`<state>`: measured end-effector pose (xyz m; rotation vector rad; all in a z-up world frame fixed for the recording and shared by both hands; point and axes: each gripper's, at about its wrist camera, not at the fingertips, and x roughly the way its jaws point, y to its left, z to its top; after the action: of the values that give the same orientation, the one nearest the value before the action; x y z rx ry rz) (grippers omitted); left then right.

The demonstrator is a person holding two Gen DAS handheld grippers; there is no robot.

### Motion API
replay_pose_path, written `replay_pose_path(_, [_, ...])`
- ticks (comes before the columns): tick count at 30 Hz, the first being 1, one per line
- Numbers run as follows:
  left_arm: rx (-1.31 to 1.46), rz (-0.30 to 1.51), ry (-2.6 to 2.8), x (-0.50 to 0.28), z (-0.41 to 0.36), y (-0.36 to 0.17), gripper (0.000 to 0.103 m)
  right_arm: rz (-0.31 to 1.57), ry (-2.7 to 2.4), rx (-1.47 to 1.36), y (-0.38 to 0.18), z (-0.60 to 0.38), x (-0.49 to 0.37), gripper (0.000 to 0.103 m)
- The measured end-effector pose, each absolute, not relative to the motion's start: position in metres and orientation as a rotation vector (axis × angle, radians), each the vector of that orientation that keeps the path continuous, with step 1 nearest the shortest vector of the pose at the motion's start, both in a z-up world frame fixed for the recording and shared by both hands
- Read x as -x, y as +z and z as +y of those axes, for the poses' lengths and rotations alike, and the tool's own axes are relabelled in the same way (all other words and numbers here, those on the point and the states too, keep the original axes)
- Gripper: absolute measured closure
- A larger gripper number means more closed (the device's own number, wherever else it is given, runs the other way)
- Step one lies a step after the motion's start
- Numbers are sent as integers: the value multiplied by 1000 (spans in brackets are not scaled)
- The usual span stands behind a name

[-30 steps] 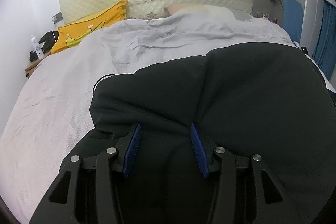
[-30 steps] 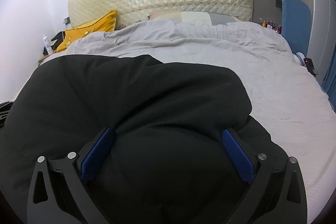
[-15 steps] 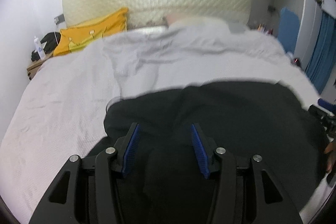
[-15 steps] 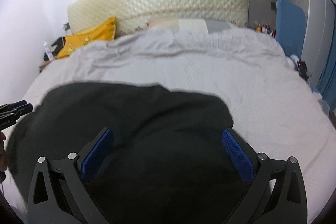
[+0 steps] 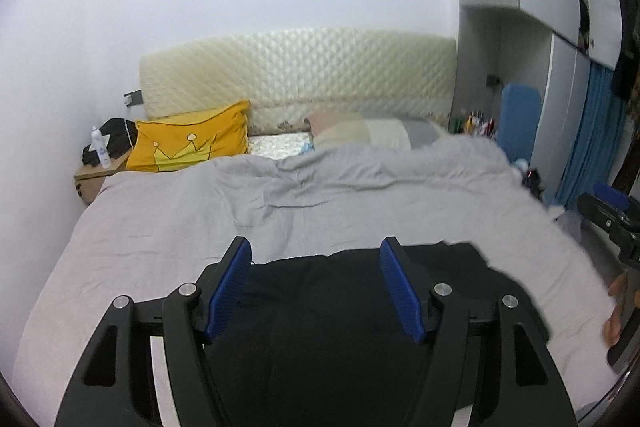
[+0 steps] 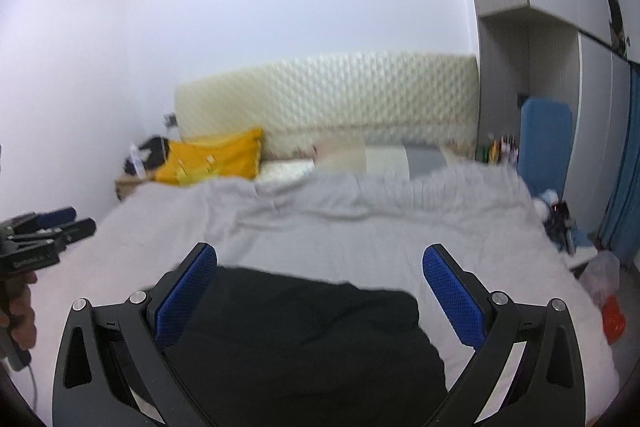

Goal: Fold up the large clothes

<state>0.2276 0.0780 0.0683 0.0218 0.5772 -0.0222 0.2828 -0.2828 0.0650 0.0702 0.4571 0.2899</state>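
A large black garment [image 5: 340,311] lies in a heap on the near part of the grey bed cover [image 5: 160,227]. My left gripper [image 5: 315,245] hangs above it. Its jaws are opening and its blue pads [image 5: 228,291] press on nothing; the cloth lies below them. The right wrist view shows the same garment [image 6: 300,331] under my right gripper [image 6: 320,251], which stands wide open and clear of the cloth. Each gripper also shows in the other's view: the right gripper [image 5: 608,205] at the right edge, the left gripper [image 6: 48,227] at the left edge, in a hand.
A cream quilted headboard [image 5: 300,75] and a yellow crown pillow [image 5: 188,143] are at the far end of the bed. A bedside table with a bottle [image 5: 100,149] stands far left. A blue board [image 5: 518,119], curtain and wardrobe line the right side; bags [image 6: 608,307] lie on the floor.
Both grippers have risen and drawn back from the black garment, which now fills only the bottom of each view. The left jaws have widened. The right jaws stay wide.
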Motion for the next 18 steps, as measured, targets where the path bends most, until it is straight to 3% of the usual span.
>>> replay_pose_path(8, [27, 517, -88, -142, 64, 139, 35, 339, 317, -71, 137, -289, -204, 0])
replay_pose_path(18, [-2, 394, -192, -37, 35, 149, 35, 222, 344, -96, 148, -304, -112, 0])
